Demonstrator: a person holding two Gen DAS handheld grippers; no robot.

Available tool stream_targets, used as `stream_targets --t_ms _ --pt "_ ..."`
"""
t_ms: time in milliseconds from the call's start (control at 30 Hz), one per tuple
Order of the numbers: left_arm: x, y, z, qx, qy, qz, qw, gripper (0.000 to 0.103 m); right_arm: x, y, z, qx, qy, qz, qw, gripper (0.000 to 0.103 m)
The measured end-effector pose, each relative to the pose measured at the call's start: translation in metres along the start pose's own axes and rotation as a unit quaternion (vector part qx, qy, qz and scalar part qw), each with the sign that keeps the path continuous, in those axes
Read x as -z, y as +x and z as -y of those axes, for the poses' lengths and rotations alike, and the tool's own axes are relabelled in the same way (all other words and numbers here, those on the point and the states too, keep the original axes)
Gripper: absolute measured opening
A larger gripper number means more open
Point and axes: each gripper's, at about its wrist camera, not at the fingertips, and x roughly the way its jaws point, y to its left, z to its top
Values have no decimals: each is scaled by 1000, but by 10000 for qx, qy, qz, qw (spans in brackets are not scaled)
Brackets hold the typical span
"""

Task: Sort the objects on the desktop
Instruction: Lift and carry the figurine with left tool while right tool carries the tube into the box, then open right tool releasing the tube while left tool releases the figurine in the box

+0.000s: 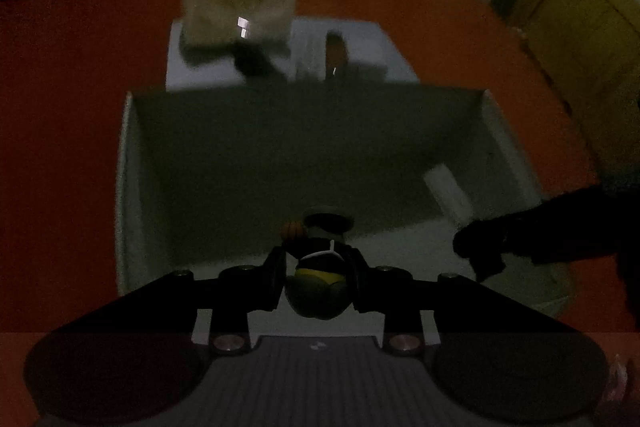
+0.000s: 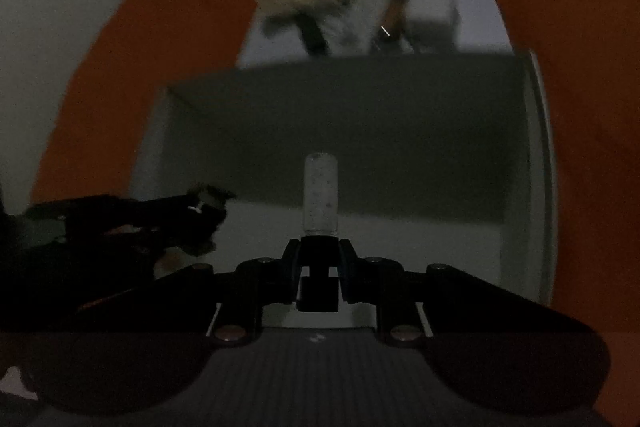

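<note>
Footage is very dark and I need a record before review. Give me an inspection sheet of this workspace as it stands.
Surface: orange tabletop with a pale sheet on it.
Job's things: large open white box; small toy figure in the left tongs; clear tube with dark cap in the right tongs, both held over the box.
Clutter: beige woven basket, a brown item and a dark item on the sheet, too blurred to name; small white block in the box.
Grippers: both tongs closed on their loads.
Cables: nothing seen.
Surroundings: dim room, yellow cabinet, plants behind.
</note>
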Motion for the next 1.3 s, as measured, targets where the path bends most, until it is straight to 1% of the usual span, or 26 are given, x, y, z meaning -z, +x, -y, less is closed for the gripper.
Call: stream_targets --t_ms 100,167,233,300,400,500,600,667,767,900,933,1033,1100,1200,1267,1300 --pt "2 16 1 -149 -8 -100 9998 27 13 15 7 202 109 -155 9996 21" --pt "3 28 3 -249 29 -167 9995 27 17 25 10 252 199 -251 9992 21" --pt "5 38 5 -270 -87 -259 9993 27 21 34 9 284 224 -348 9987 21" --pt "6 49 8 -261 -101 -404 9988 27 25 41 7 348 168 -418 9984 21" --pt "10 62 13 -293 6 -587 9978 28 30 49 8 429 216 -485 9977 21" --pt "12 72 17 -388 84 -689 9968 28 34 54 11 525 289 -548 9967 21" --pt "11 76 22 -414 107 -792 9959 28 40 58 14 696 260 -587 9955 21" --pt "12 77 25 -481 212 -818 9953 28 42 61 16 728 324 -652 9947 21" --pt "11 79 25 -532 219 -929 9940 28 51 59 17 742 377 -695 9941 21" --pt "9 80 24 -574 193 -959 9935 28 66 53 13 772 341 -696 9940 21" --pt "9 79 24 -578 191 -957 9935 28 63 54 12 783 358 -696 9939 21" --pt "8 80 23 -580 199 -988 9932 28 34 65 8 804 497 -733 9928 21" --pt "8 80 21 -591 155 -1012 9930 28 27 69 10 817 551 -762 9922 22" --pt "7 80 19 -595 98 -1074 9924 28 20 71 14 848 630 -805 9911 26" --pt "6 82 18 -622 61 -1132 9916 28 15 72 17 856 668 -822 9907 32" --pt "6 81 18 -636 53 -1147 9913 31 13 72 18 857 683 -830 9905 33"
